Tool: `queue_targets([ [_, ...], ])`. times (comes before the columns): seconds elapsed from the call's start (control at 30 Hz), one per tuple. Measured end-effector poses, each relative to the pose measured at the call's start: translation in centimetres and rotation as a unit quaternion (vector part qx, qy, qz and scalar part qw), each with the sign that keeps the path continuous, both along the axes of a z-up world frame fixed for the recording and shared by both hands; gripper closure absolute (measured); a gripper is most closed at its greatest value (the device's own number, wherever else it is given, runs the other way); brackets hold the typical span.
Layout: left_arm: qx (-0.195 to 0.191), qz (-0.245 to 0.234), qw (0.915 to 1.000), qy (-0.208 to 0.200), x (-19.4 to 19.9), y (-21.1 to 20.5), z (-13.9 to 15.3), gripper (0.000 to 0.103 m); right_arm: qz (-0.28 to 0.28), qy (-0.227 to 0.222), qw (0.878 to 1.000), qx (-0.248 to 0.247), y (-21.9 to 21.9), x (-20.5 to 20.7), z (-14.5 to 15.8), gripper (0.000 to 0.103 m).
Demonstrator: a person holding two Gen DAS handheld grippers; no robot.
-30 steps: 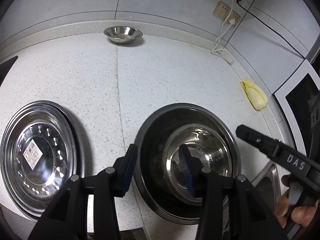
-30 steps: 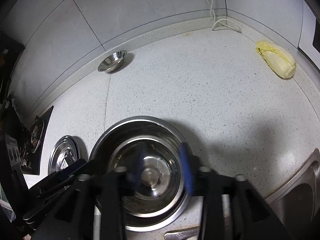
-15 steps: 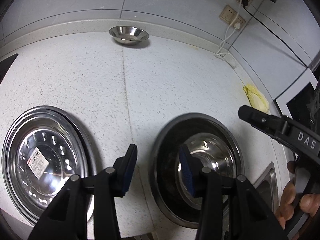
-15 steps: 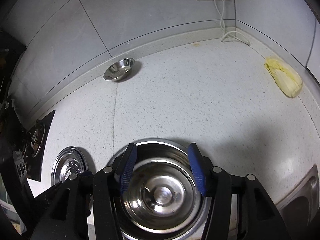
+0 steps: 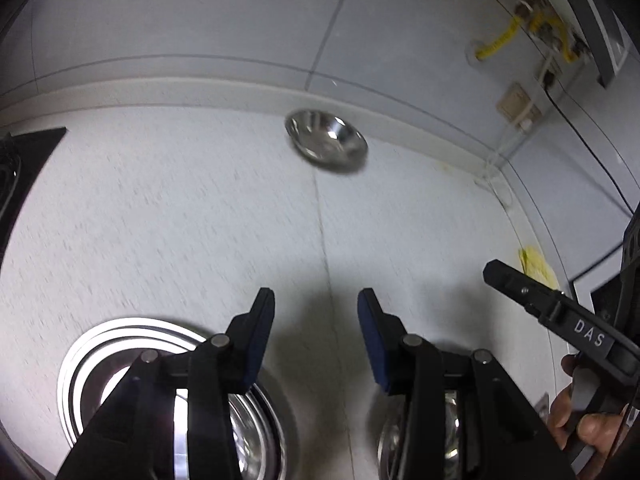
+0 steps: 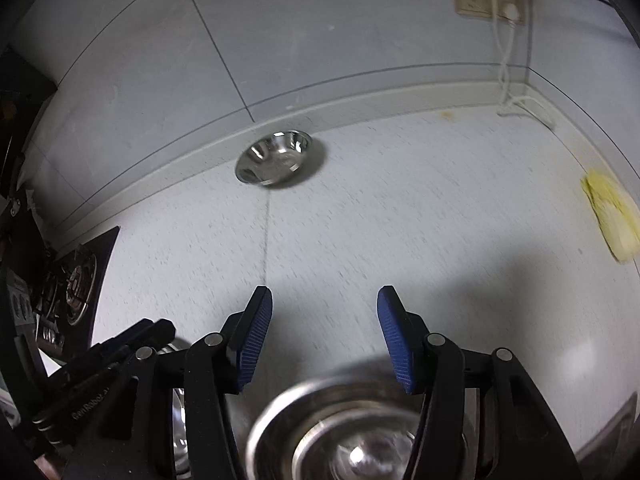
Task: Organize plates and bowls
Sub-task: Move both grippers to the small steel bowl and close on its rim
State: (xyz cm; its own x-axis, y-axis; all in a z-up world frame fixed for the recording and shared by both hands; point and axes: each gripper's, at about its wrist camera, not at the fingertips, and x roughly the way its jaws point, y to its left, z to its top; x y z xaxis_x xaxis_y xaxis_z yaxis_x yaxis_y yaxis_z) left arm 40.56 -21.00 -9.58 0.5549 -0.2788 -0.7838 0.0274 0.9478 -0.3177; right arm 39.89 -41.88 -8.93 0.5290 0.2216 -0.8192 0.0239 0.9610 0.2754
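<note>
Grippers above a speckled countertop, both with jaws apart and holding nothing.

The left gripper hangs between a steel plate at near left and a stacked pair of steel bowls at near right, its blue pads over bare counter. The right gripper is spread wide above the same stacked bowls, which sit blurred at the near edge. A small steel bowl rests far off against the wall, well apart from both. A yellow cabbage lies at far right, and a stove at left.
</note>
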Motion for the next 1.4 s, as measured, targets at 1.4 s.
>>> queue_targets([
  [1.4, -0.089, 0.041, 0.9921, 0.079, 26.3, 2.3, -7.9, 0.061, -0.003, 0.067, 0.998, 0.016, 3.1, 23.4, -9.3, 0.053],
])
